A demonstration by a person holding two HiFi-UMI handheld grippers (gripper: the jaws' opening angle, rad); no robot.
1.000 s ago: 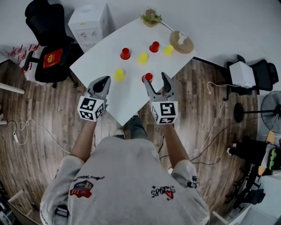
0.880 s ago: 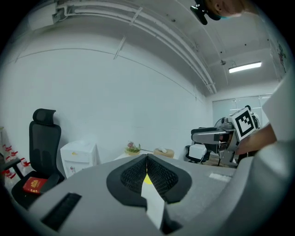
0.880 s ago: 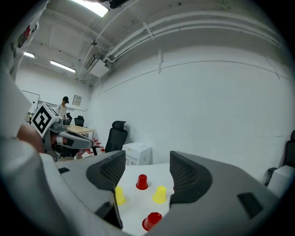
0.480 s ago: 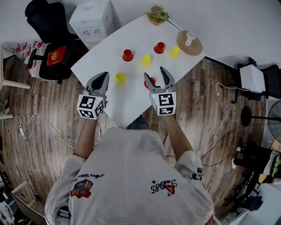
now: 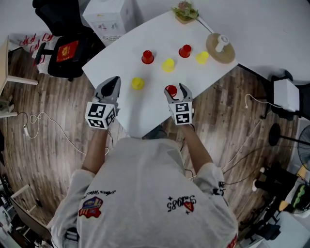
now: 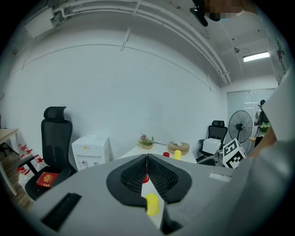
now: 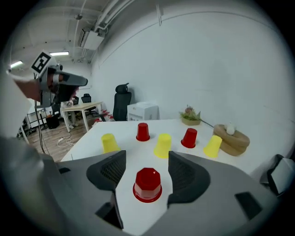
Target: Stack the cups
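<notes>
Six upturned cups stand on the white table. The nearest red cup sits between the spread jaws of my right gripper, which is open and not touching it. Beyond lie a yellow cup, a red cup, a yellow cup, a red cup and a yellow cup. My left gripper is shut and empty at the table's left edge, left of the near yellow cup.
A round wooden stand with a white object and a small plant sit at the table's far end. A black chair and a white cabinet stand beyond the left edge. Cables lie on the wooden floor.
My right gripper has dropped down and forward, so its open jaws now flank the near red cup. The left gripper stays shut at the table's left edge. No cup has moved.
</notes>
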